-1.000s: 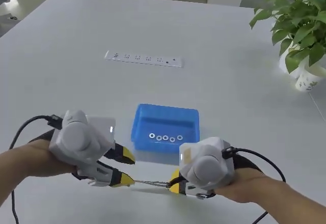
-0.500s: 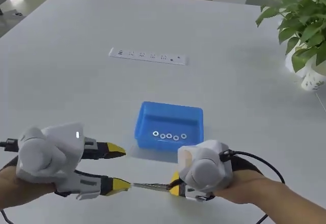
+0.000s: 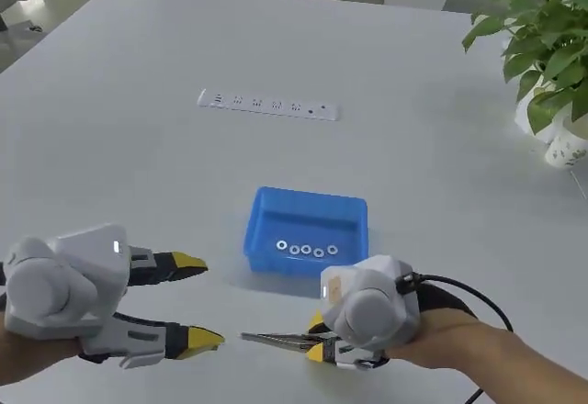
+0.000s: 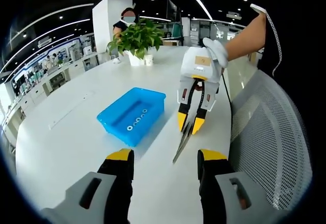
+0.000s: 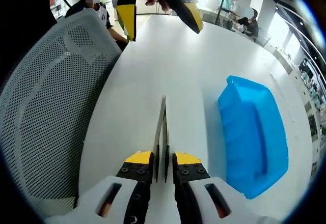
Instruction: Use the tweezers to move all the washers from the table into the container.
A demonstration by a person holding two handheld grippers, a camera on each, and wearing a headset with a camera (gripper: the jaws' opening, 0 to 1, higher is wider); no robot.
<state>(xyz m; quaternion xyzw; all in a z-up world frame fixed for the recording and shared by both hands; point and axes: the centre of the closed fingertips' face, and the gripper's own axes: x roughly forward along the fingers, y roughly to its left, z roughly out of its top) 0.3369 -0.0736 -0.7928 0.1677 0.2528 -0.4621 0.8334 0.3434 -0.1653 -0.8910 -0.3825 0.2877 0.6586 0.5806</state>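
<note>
Surface: white, spread across the head view.
Container: blue, set at centre frame.
Left gripper: lower left, fingers spread, nothing held.
Right gripper: lower centre, fingers clamped on the tweezers.
Tweezers: pointed left.
Washers: five, lined up inside the container.

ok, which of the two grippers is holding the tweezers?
The right gripper: its jaws are shut on the tweezers, which stick out towards the other one. The left gripper is wide open and grips nothing.

You sit in an open-plan office: white table, power strip, potted plant, mesh chair.
</note>
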